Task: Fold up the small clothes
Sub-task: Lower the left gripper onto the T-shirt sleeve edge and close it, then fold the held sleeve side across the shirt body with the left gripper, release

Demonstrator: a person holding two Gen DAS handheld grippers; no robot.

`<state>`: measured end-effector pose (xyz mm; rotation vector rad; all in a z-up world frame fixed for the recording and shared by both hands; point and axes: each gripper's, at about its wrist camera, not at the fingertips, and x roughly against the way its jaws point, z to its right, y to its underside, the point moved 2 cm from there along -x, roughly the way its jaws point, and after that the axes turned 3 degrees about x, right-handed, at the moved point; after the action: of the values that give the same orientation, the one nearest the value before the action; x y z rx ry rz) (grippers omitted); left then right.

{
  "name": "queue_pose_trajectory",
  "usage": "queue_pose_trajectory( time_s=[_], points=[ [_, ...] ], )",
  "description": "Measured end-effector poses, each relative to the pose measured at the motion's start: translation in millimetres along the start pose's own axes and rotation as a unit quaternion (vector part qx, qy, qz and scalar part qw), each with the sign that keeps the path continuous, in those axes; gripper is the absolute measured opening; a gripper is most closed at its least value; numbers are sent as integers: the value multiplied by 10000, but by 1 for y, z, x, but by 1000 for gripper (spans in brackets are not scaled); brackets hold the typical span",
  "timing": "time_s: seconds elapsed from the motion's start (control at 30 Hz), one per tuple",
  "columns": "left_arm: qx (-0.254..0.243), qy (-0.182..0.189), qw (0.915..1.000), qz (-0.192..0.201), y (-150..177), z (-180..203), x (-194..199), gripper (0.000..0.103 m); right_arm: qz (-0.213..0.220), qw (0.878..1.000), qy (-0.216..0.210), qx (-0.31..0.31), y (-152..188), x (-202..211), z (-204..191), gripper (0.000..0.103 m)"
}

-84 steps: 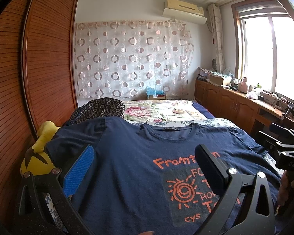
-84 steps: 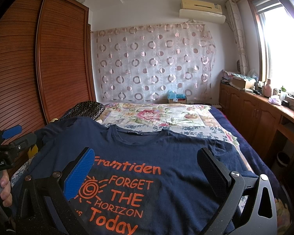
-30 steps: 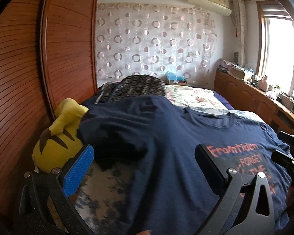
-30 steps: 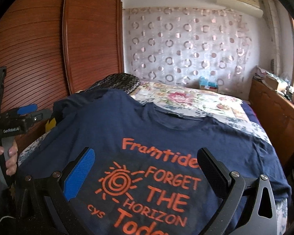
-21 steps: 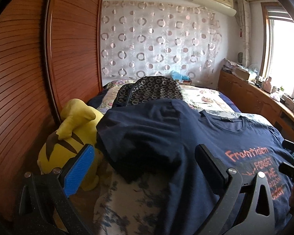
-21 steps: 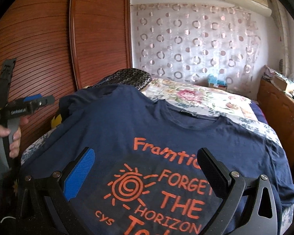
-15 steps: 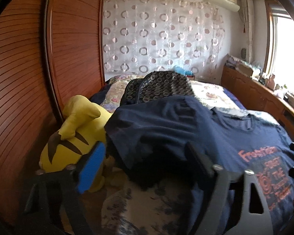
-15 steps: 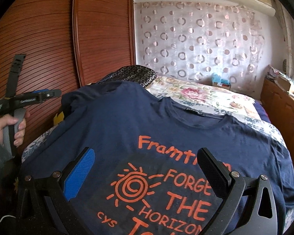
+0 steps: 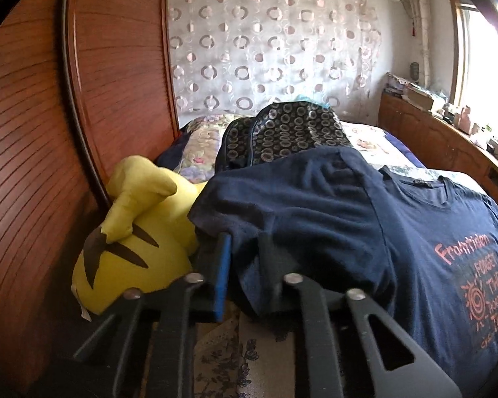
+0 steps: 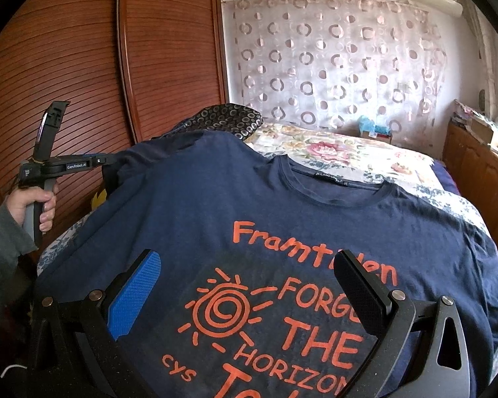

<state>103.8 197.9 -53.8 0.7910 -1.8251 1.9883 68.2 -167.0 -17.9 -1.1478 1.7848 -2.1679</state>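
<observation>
- The left gripper (image 9: 245, 265), whose jaws stood wide half a second ago, has now narrowed onto the hem of the sleeve of the navy cotton T-shirt with orange lettering (image 9: 315, 209); cloth sits pinched between the blue pad and the black finger.
- That closure suggests the first fold is about to begin: the sleeve is caught and, in my judgement, ready to be carried inward across the chest.
- The right gripper (image 10: 249, 285) has not closed; its jaws stand wide and hold nothing, hovering above the printed sun and the orange words.
- The T-shirt lies face up, spread across the floral-printed bed cover (image 10: 342, 152), collar toward the far end, the held sleeve draped at the edge nearest the wardrobe.
- Seen from the right wrist, the left hand (image 10: 33, 202) grips its tool's handle low beside the bed, the tool levelled and pointing in at the sleeve.
- Just beside the pinched sleeve rests a yellow plush toy with dark stripes (image 9: 139, 232); it could snag when the sleeve lifts.
- Beyond it stands the reddish slatted wooden wardrobe (image 9: 116, 66).
</observation>
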Motion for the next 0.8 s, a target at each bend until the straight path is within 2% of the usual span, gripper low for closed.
queue_pose_trajectory(
  time_s=[0.1, 0.4, 0.63, 0.8],
  points=[
    [-87, 34, 9999, 129, -4, 3, 8, 5, 1, 10000, 13, 11, 2, 0, -2, 103],
    [-366, 442, 9974, 430, -36, 36, 29, 2, -30, 10000, 13, -26, 3, 1, -1, 103],
    [-754, 1077, 9894, 618, -61, 97, 49, 2, 26, 9999, 116, -93, 2, 5, 7, 103],
    [-740, 1687, 9806, 669, -60, 132, 71, 2, 81, 9995, 194, -214, 6, 11, 11, 103]
  ],
)
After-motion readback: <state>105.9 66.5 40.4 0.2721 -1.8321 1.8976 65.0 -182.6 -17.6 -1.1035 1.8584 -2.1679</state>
